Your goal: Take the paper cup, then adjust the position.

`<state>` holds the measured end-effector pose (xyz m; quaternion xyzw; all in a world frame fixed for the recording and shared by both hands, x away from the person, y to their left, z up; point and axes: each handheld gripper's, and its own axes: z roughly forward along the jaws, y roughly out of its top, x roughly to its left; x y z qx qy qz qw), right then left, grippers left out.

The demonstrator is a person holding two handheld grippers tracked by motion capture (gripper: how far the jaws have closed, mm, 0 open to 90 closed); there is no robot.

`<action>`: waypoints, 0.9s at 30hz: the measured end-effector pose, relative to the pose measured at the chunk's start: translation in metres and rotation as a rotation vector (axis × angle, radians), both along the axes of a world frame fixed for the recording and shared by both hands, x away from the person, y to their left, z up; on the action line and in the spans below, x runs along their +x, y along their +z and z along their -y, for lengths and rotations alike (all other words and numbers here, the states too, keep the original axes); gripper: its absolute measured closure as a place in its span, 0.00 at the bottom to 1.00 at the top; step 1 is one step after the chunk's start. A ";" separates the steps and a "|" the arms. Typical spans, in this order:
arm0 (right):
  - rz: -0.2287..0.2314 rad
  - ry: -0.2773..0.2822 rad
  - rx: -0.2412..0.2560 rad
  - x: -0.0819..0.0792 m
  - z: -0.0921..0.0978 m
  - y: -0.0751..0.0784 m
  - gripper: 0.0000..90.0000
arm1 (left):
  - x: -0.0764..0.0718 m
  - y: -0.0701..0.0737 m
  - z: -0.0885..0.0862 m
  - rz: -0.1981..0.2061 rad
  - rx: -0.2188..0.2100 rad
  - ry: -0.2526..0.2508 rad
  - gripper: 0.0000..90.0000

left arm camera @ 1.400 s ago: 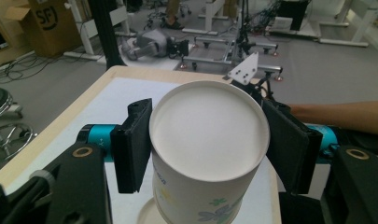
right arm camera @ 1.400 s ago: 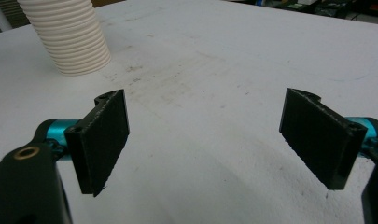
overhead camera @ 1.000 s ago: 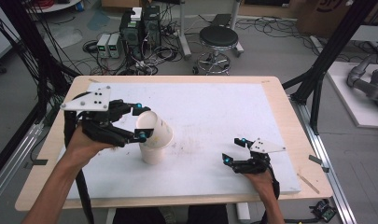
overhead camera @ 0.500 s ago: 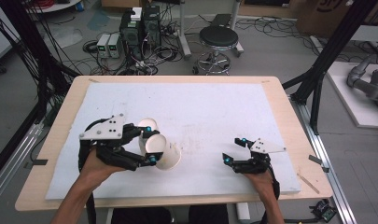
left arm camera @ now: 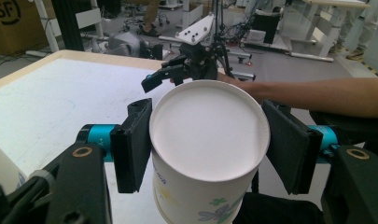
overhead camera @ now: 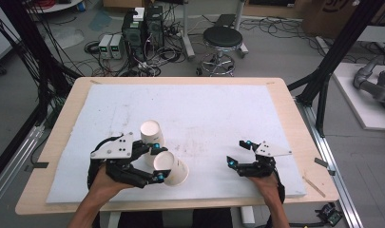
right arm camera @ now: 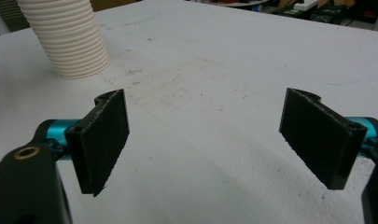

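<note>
Gripping a paper cup tipped on its side, the left claw holds it just right of the upside-down cup on the tabletop. Right claw sits spread wide, well apart.

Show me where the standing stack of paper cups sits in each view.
High view: stack of cups, left of centre, just beyond the left gripper.
Left gripper view: bottom left edge, partly cut off.
Right gripper view: top left corner.
Shared landmark: the white mat under it.
</note>
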<state>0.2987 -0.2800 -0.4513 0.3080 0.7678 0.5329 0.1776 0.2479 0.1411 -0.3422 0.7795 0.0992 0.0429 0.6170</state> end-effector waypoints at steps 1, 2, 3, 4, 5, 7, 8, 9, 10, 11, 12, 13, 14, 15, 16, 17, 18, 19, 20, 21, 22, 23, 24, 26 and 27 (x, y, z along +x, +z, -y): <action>-0.002 -0.001 0.001 0.000 0.000 0.000 0.18 | 0.001 -0.003 -0.001 -0.007 -0.007 0.003 0.41; 0.002 0.000 0.002 0.000 0.000 0.000 0.18 | 0.001 -0.003 -0.001 -0.007 -0.007 0.003 0.41; 0.002 0.000 0.002 0.000 0.000 0.000 0.18 | 0.001 -0.004 -0.002 -0.007 -0.010 0.001 0.41; 0.002 0.000 0.003 0.000 0.001 0.000 0.18 | 0.001 -0.005 -0.003 -0.003 -0.011 -0.010 0.41; 0.002 0.000 0.003 0.000 0.001 0.000 0.18 | 0.001 -0.005 -0.003 -0.003 -0.011 -0.010 0.41; 0.003 0.001 -0.001 0.000 0.000 0.000 0.18 | 0.001 -0.007 -0.003 0.003 -0.020 -0.016 0.41; 0.006 0.002 -0.006 0.000 0.000 0.000 0.18 | 0.001 -0.008 -0.004 0.001 -0.024 -0.015 0.41; 0.006 0.002 -0.006 0.000 0.000 0.000 0.18 | 0.001 -0.009 -0.004 0.007 -0.022 -0.017 0.41; -0.003 0.001 -0.009 0.000 -0.001 0.000 0.18 | 0.001 -0.011 -0.004 0.006 -0.010 -0.013 0.41; -0.005 -0.001 -0.009 0.000 -0.001 0.000 0.18 | 0.000 -0.011 -0.005 0.006 -0.005 -0.007 0.41; -0.005 -0.001 -0.009 0.000 -0.001 0.000 0.18 | 0.000 -0.011 -0.005 0.006 -0.005 -0.007 0.41; -0.017 0.002 -0.007 0.002 0.000 0.000 0.18 | -0.001 -0.012 -0.006 -0.001 -0.018 -0.011 0.41; -0.019 0.000 -0.002 0.002 0.000 0.000 0.18 | -0.001 -0.012 -0.006 -0.001 -0.018 -0.011 0.41; -0.019 0.000 -0.002 0.002 0.000 0.000 0.18 | 0.000 -0.013 -0.006 0.002 -0.009 -0.010 0.41; -0.009 -0.004 -0.002 0.001 0.000 0.000 0.18 | 0.000 -0.013 -0.006 0.004 -0.003 -0.004 0.41; -0.008 0.001 0.002 0.000 0.000 0.000 0.18 | 0.001 -0.014 -0.007 -0.006 -0.014 -0.013 0.41; -0.002 -0.002 0.002 0.000 0.000 0.000 0.18 | 0.001 -0.014 -0.007 -0.004 -0.010 -0.009 0.41; -0.002 -0.002 0.002 0.000 0.000 0.000 0.18 | 0.001 -0.014 -0.007 -0.004 -0.010 -0.009 0.41; -0.002 -0.001 0.001 0.000 0.000 0.000 0.18 | 0.002 -0.014 -0.007 -0.005 -0.009 -0.007 0.41; -0.007 0.002 0.002 0.000 0.000 0.000 0.18 | 0.002 -0.014 -0.007 -0.006 -0.012 -0.010 0.41; -0.005 0.001 -0.001 0.001 0.000 0.000 0.18 | 0.002 -0.014 -0.007 -0.005 -0.014 -0.010 0.41; -0.003 0.001 -0.002 0.001 0.000 0.000 0.18 | 0.002 -0.014 -0.007 -0.002 -0.011 -0.011 0.41; -0.008 0.002 -0.001 0.001 0.000 0.000 0.18 | 0.002 -0.014 -0.007 -0.002 -0.011 -0.011 0.41; -0.008 0.001 0.000 0.001 0.000 0.000 0.18 | 0.002 -0.013 -0.006 -0.002 -0.014 -0.011 0.41; -0.008 0.001 0.000 0.001 0.000 0.000 0.18 | 0.002 -0.013 -0.006 -0.002 -0.014 -0.011 0.41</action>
